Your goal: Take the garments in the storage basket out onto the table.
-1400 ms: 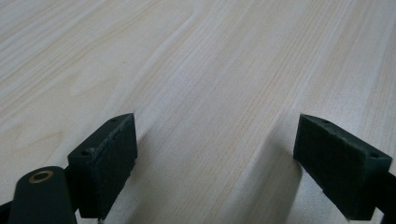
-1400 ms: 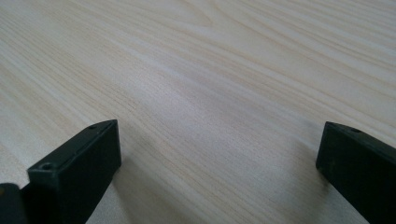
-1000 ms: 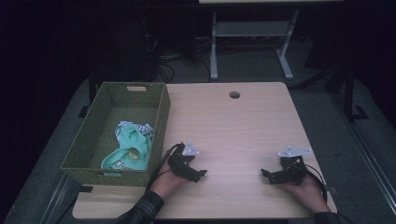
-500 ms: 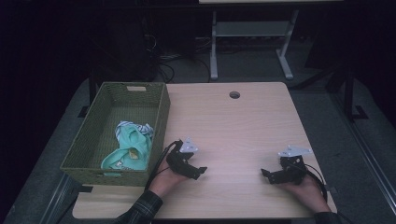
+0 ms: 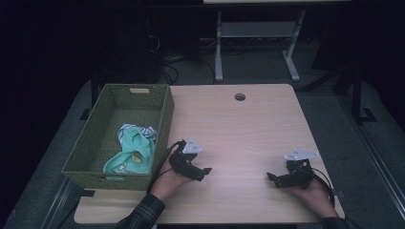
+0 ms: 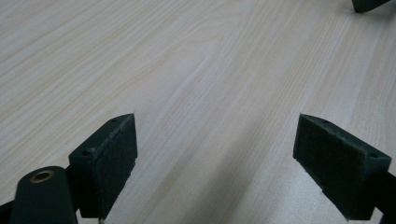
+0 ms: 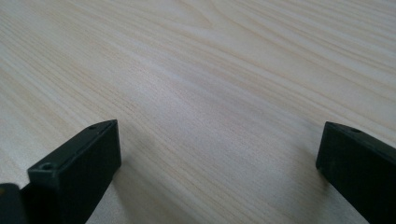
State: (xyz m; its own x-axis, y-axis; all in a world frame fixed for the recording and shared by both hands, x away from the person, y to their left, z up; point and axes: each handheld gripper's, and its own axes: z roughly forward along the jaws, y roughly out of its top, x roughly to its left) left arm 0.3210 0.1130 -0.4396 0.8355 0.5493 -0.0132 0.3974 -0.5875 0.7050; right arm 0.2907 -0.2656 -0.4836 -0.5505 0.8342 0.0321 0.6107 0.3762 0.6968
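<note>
The green cloth (image 5: 130, 150) lies bundled in the basket (image 5: 165, 117) at the desk's left edge, untouched. Since a second ago the left gripper (image 5: 201, 172), jaws wide and empty, has turned slightly right by the basket's near corner. The right gripper (image 5: 273, 179), also wide and empty, has stayed near the front right corner, so no reach seems begun.

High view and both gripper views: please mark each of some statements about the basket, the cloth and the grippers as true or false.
1. The green basket stands at the table's left edge. True.
2. The mint-green cloth lies on the bare table. False: it lies inside the basket.
3. The left gripper is open and holds nothing. True.
4. The right gripper is shut on the cloth. False: it is open, with bare wood between its jaws.
</note>
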